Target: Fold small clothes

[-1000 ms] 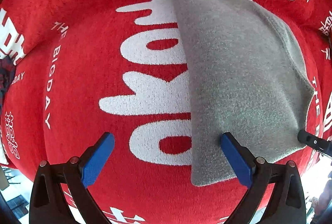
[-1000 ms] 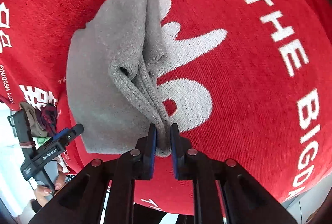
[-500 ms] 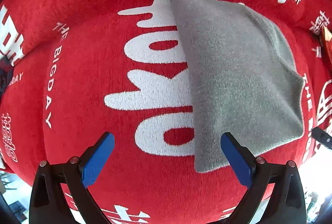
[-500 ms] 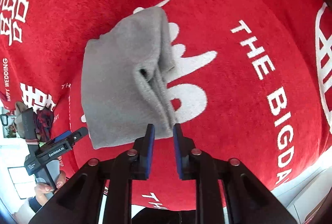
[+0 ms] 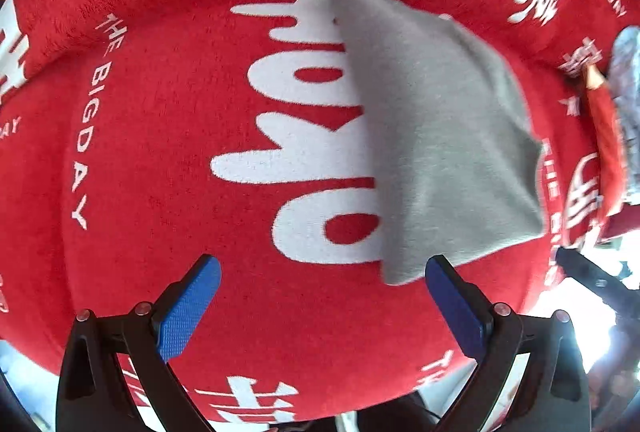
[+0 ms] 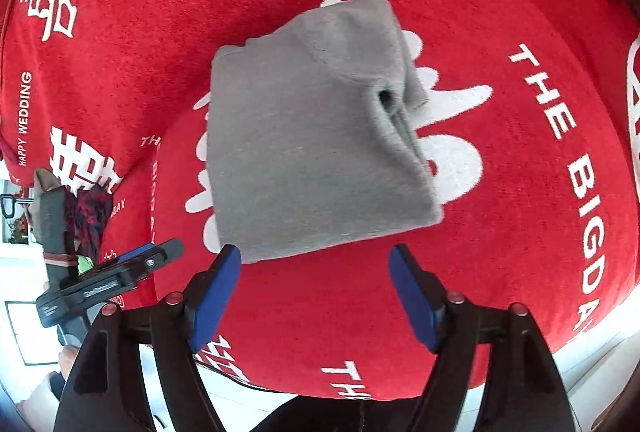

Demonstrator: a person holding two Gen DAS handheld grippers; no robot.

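Note:
A small grey garment (image 6: 316, 151) lies folded into a rough square on the red cloth, with a thick rolled edge along its right side. Above its near edge hangs my right gripper (image 6: 316, 258); its jaws are opening, and nothing is between the blue pads (image 6: 224, 284). In the left wrist view the same grey garment (image 5: 440, 135) lies at the right. My left gripper (image 5: 322, 272) stands open over the white lettering; its right pad (image 5: 456, 308) is just short of the garment's corner. Neither gripper touches the garment.
The red cloth (image 6: 520, 31) with white lettering covers the whole surface. A dark patterned garment (image 6: 88, 207) lies at its left edge, and red and pale clothes (image 5: 616, 135) at the far side. My left gripper's body (image 6: 112, 280) and a hand (image 6: 68, 360) show at lower left.
My right gripper has let go of the grey garment's folded edge, opened wide and pulled up and back. The garment now lies flat. The left gripper stayed open and drew away a little.

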